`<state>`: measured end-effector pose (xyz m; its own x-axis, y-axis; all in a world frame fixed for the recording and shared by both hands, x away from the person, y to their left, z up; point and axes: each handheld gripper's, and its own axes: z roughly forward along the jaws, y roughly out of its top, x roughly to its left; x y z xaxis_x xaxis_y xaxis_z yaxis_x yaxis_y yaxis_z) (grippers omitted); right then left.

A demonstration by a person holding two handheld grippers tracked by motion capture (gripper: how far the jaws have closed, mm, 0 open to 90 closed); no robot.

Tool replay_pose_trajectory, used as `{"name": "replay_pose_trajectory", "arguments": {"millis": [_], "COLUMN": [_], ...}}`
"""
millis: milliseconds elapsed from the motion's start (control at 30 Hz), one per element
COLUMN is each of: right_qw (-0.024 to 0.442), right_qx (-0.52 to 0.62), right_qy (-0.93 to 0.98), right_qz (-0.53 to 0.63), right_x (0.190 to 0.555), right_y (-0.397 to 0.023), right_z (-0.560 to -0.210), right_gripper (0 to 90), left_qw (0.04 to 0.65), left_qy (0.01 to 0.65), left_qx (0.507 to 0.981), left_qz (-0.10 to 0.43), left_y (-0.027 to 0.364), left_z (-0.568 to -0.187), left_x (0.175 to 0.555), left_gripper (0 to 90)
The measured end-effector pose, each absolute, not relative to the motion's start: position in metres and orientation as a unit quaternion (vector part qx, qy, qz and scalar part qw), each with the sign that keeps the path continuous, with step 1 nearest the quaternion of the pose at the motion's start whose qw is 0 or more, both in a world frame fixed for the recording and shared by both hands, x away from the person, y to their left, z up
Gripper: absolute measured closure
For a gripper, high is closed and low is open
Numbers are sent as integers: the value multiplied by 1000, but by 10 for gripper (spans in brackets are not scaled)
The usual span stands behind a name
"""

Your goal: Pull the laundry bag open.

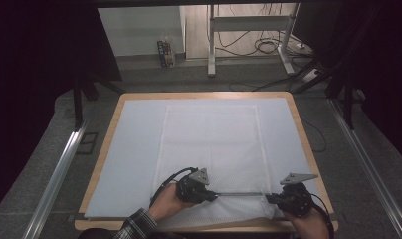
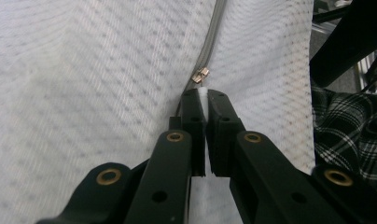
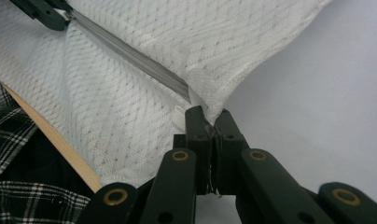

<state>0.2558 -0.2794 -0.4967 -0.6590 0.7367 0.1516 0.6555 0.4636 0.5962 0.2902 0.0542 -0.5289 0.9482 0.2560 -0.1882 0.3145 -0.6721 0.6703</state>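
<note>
1. We count one white mesh bag (image 1: 209,144) lying flat on one pale sheet (image 1: 134,149) that covers the wooden counter (image 1: 112,124).
2. One grey zipper (image 1: 241,193) runs along the bag's near edge, with one metal slider (image 2: 200,75).
3. We hold two tools. The left tool (image 1: 215,195) is clamped shut on the white zipper pull just below the slider.
4. The right tool (image 1: 269,198) is pinched tight on the bag's corner fabric at the zipper's end.

A white mesh bag (image 1: 209,144) lies flat on the table; its grey zipper (image 1: 239,193) runs taut along the near edge.
</note>
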Motion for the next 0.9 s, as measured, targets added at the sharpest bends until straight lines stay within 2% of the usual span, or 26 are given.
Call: {"name": "replay_pose_trajectory", "arguments": {"millis": [900], "right_qw": [63], "right_qx": [410], "right_qy": [853], "right_qz": [316], "right_x": [256], "right_y": [-280], "right_z": [-498], "right_gripper": [861], "left_qw": [370], "left_qy": [200], "left_qx": [907], "left_qz": [-37], "left_y": [98], "left_z": [-531], "left_x": [282], "left_gripper": [874]}}
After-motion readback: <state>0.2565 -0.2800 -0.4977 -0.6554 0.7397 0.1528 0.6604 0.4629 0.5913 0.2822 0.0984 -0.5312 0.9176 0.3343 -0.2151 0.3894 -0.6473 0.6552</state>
